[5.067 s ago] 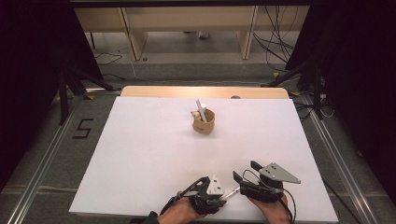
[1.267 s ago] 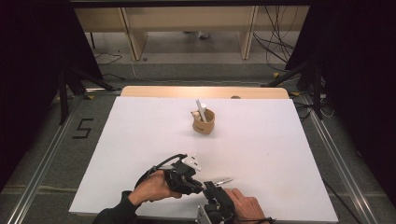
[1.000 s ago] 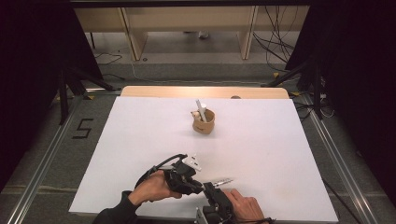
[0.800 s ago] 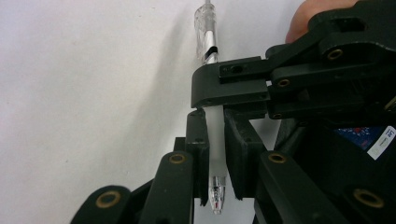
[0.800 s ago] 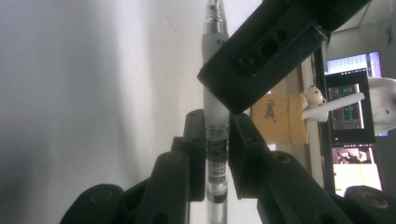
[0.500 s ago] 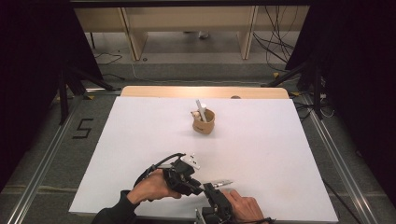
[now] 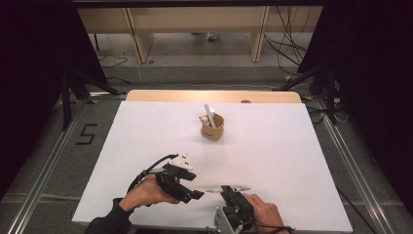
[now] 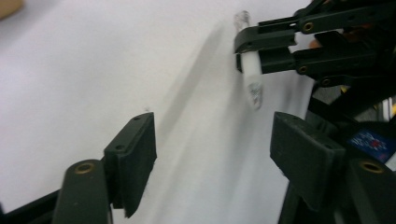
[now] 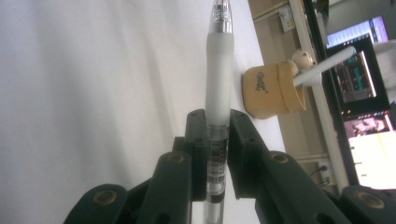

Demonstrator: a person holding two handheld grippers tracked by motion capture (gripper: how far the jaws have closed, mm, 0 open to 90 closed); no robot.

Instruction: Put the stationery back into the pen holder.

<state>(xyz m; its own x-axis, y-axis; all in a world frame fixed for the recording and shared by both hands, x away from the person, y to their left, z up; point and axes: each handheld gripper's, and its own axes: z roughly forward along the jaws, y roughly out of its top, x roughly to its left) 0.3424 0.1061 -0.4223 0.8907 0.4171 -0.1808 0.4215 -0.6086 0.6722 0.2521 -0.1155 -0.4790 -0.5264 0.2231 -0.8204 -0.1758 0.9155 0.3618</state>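
White pen (image 7: 226, 188) sits pinched in your right gripper (image 7: 229, 194), its long axis running 3 to 9 o'clock just above the worktop (image 7: 272, 146). Your left gripper (image 7: 192, 194), jaws spread, waits at the pen's 9 o'clock end; the cup (image 7: 212, 127) stands at 12.

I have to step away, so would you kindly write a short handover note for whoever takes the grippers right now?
Right gripper: shut on the pen, clamped around its barrel near the front edge of the white table.
Left gripper: open, jaws wide apart, close to the free end of the pen but not touching it.
The tan cup stands at mid-table, far side, with a white stick leaning in it.
Done: the pen is lifted in the right gripper.
Left: probably a handover to the left gripper or a part to pull off, then perhaps the pen goes into the cup; this is a guess.
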